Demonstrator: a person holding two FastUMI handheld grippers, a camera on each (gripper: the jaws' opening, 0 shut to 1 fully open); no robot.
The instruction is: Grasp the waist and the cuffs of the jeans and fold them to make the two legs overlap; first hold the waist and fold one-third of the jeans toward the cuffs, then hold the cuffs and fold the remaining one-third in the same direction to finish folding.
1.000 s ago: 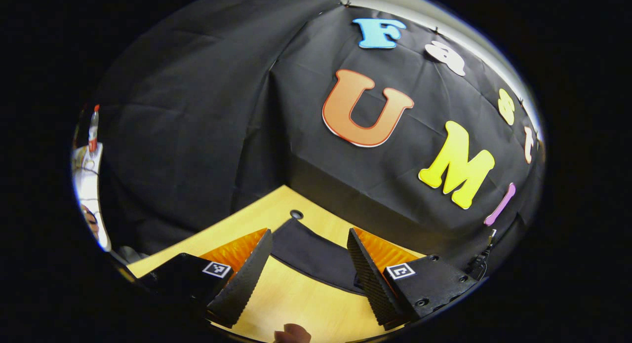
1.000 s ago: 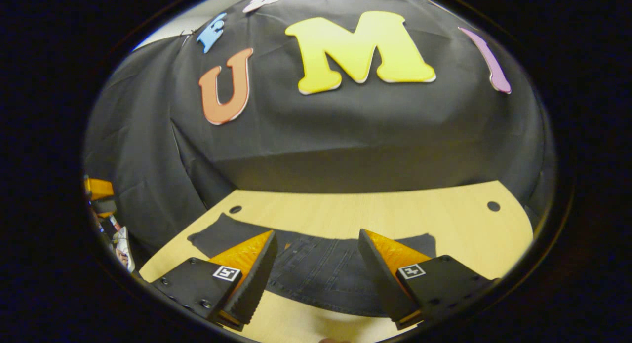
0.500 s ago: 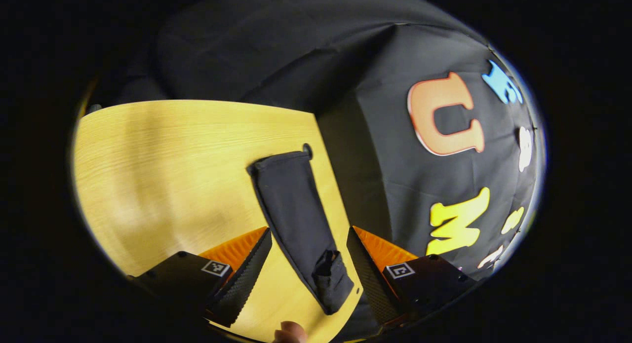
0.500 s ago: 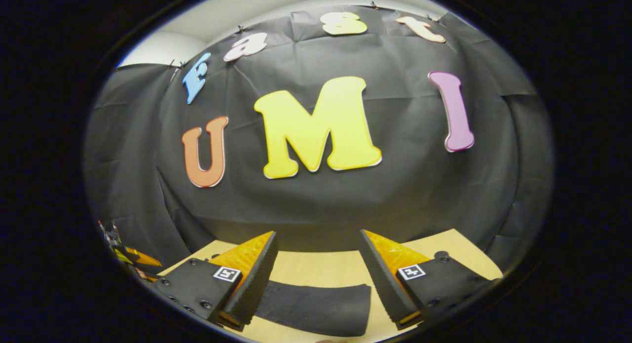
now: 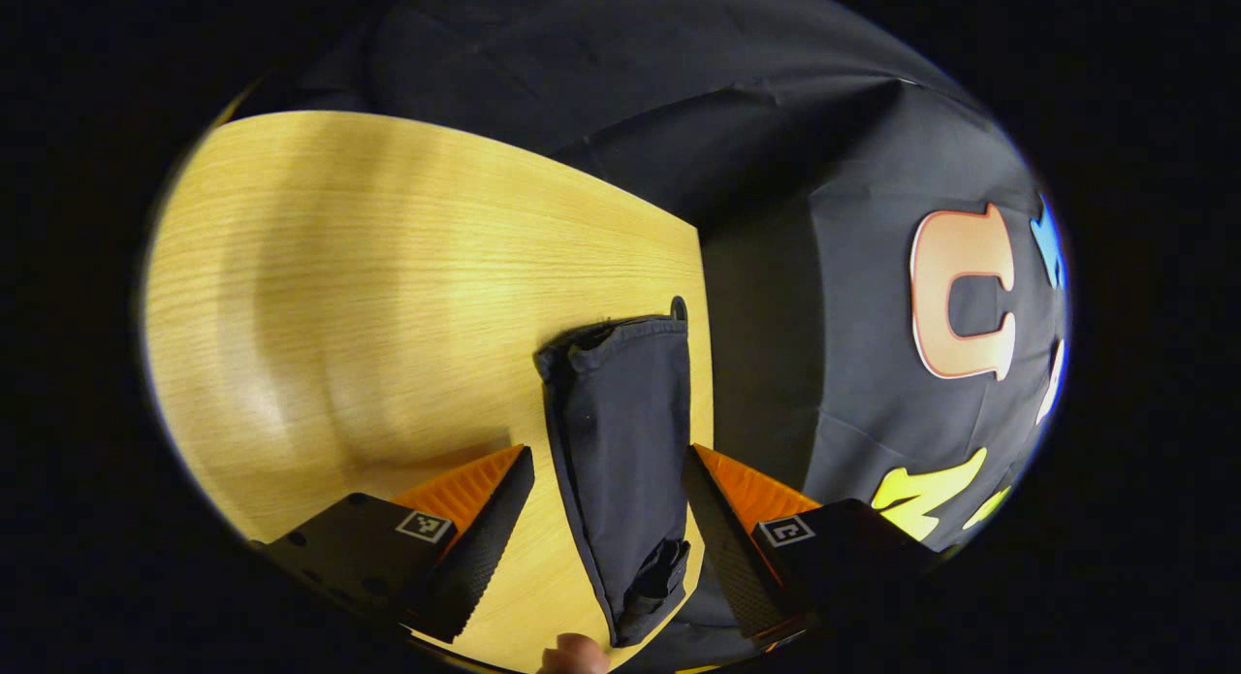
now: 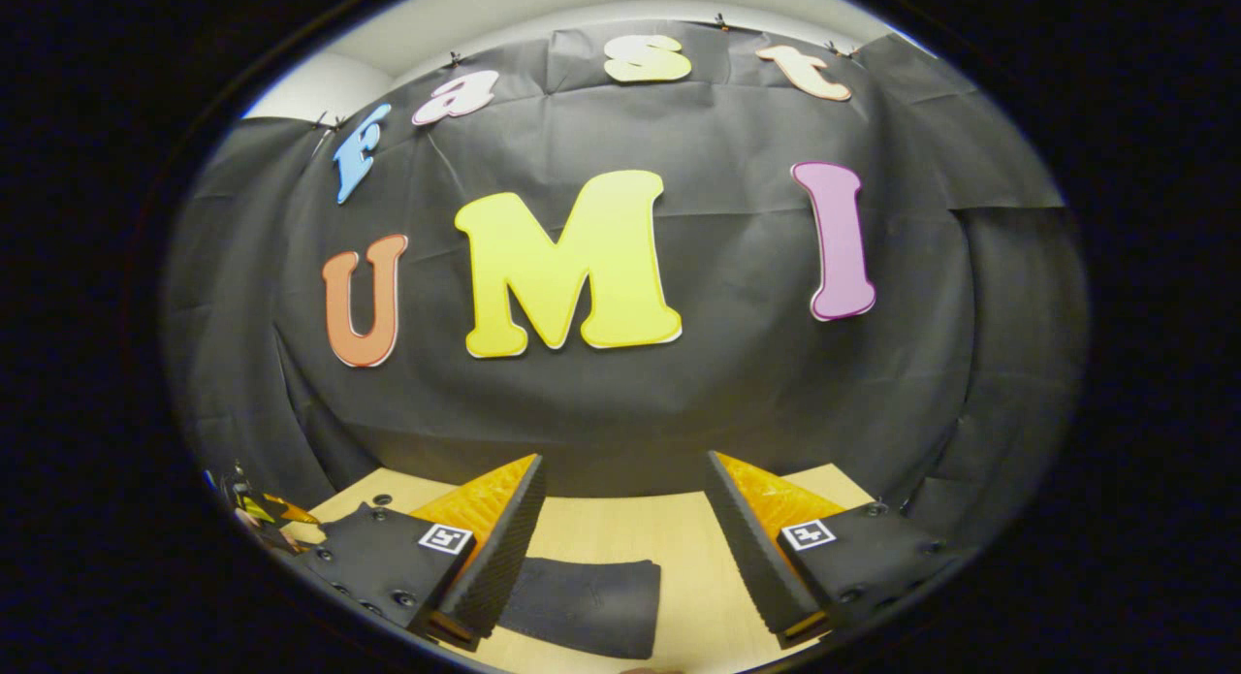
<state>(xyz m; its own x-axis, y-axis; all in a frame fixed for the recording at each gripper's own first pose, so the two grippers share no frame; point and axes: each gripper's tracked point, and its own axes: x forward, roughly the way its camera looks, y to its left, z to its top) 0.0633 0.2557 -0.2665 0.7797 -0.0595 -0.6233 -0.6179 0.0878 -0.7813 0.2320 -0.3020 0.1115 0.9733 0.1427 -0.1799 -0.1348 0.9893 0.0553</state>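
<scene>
Your left gripper hung with fingers spread, gripping nothing, over the dark jeans lying flat along the wooden table edge. Your right gripper was likewise spread wide, holding nothing, jeans below it.

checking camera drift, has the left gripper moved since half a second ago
Yes. In the left gripper view the jeans leg sits larger between the open fingers of the left gripper, so it has moved closer to the table.
</scene>
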